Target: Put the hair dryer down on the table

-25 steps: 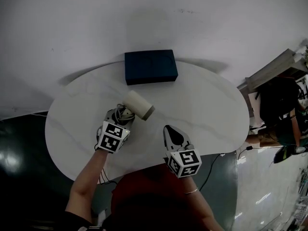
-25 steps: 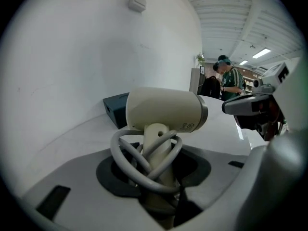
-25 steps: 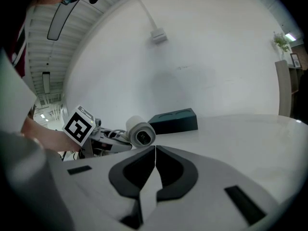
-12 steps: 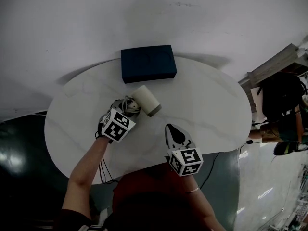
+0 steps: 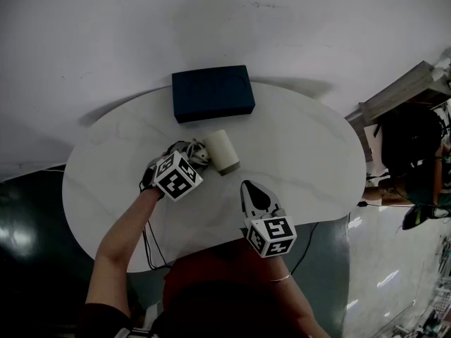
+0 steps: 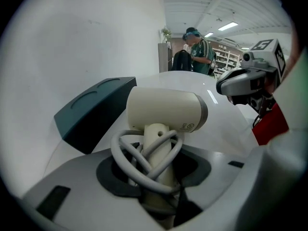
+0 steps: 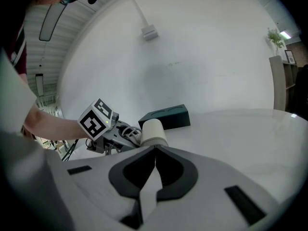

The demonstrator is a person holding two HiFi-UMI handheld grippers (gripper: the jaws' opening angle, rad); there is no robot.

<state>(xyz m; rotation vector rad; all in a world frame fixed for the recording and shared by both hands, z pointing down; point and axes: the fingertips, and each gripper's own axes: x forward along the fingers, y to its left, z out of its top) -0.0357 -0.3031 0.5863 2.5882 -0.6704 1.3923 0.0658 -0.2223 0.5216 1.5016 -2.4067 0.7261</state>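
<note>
One step is left: the dryer (image 5: 222,151), clamped in the left gripper (image 5: 192,158), is not yet released onto the surface (image 5: 303,146); the right gripper (image 5: 246,187), at five o'clock, is closed, empty.

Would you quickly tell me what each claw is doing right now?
Left claw: closed, holding the hair dryer by its handle.
Right claw: closed, empty.
</note>
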